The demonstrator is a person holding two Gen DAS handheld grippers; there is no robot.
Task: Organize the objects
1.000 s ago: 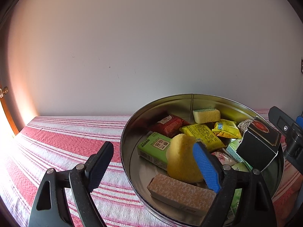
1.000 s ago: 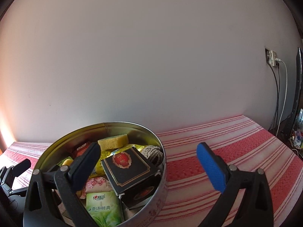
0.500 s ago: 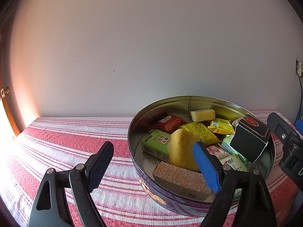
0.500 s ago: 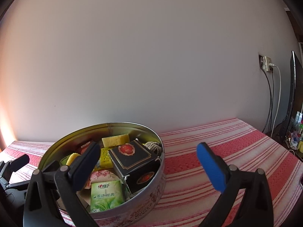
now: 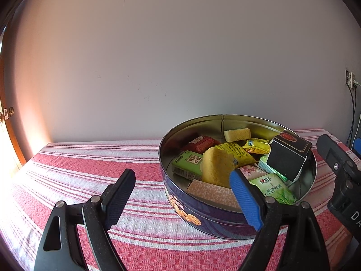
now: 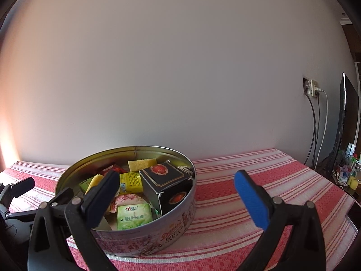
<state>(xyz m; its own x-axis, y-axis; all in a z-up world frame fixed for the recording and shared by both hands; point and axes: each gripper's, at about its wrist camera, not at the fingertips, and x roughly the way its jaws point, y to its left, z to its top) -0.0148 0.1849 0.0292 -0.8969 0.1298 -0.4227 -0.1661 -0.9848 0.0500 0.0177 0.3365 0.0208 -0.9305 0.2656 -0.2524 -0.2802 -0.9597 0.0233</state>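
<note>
A round tin (image 5: 204, 216) stands on a red-and-white striped cloth (image 5: 74, 169), in front of a plain wall (image 5: 180, 56). It has no lid on and is crowded with small goods. A yellow sponge (image 5: 216, 167) leans upright near the middle, with a green carton (image 5: 188, 163) beside it and a red packet (image 5: 200, 143) behind that. A second sponge (image 5: 237, 134) lies flat by the far wall of the tin. A black box (image 5: 286, 155) with a red emblem stands tilted at the side. A yellow packet (image 5: 240, 153) lies mid-tin, a green tea pack (image 5: 274, 188) and a patterned tan box (image 5: 212, 194) near the front rim.

The left gripper (image 5: 183, 199) hangs before the tin with jaws spread wide and nothing between them; its blue pad overlaps the tin's near rim in view, though contact cannot be told. The right gripper (image 6: 178, 199) is likewise spread and empty, its black finger in front of the tin's contents, its blue one over bare cloth. In the right view, a socket (image 6: 312, 88) with cables sits on the wall.
</note>
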